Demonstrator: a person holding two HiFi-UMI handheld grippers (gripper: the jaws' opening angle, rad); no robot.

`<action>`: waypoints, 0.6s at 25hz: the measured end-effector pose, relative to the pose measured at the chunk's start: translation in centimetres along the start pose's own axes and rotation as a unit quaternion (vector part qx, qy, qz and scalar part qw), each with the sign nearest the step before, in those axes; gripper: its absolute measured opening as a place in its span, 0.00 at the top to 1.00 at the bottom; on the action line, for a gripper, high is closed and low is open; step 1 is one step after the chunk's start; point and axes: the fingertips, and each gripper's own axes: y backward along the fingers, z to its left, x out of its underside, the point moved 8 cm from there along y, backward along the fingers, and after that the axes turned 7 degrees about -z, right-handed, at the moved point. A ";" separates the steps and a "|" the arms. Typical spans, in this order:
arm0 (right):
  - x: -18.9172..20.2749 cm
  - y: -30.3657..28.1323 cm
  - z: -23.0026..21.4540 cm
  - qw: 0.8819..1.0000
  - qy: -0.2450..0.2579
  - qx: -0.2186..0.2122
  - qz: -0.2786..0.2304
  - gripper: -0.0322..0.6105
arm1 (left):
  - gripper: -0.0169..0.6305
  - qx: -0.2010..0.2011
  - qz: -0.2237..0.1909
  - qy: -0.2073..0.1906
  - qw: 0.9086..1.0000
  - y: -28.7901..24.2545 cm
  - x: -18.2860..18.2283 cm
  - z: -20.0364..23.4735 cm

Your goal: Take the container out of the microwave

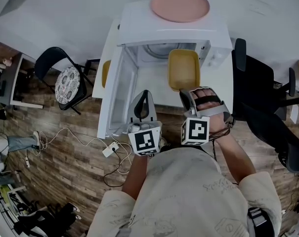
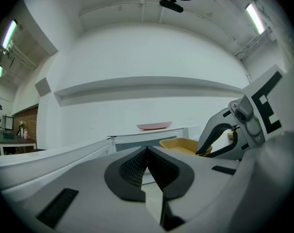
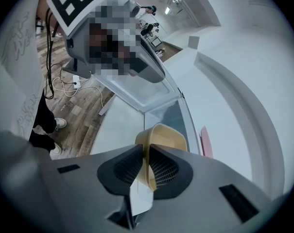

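Note:
The yellow container [image 1: 184, 69] sits half out of the open white microwave [image 1: 139, 19], over the white table. My right gripper [image 1: 185, 90] is shut on its near rim. In the right gripper view the pads pinch the rim of the container [image 3: 166, 136] at the gripper [image 3: 147, 161]. My left gripper [image 1: 143, 94] is shut on nothing, just left of the right one and next to the open door [image 1: 117, 90]. In the left gripper view its jaws [image 2: 147, 152] meet, with the container [image 2: 178, 144] and right gripper [image 2: 234, 135] ahead to the right.
A pink plate [image 1: 179, 5] lies on top of the microwave. The door swings out to the left over the table [image 1: 159, 88]. A black chair [image 1: 65, 78] stands left, an office chair [image 1: 260, 90] right. A cable and power strip [image 1: 109, 149] lie on the wood floor.

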 end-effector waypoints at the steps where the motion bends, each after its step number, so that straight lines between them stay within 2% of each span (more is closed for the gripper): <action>1: 0.0 0.0 0.0 1.000 0.000 0.000 0.000 0.86 | 0.96 0.000 0.002 0.000 1.000 0.0 0.1 0.0; 15: -0.2 -0.1 -0.2 1.000 0.001 0.001 -0.003 0.86 | 0.96 -0.004 0.002 0.001 1.000 0.0 0.1 0.3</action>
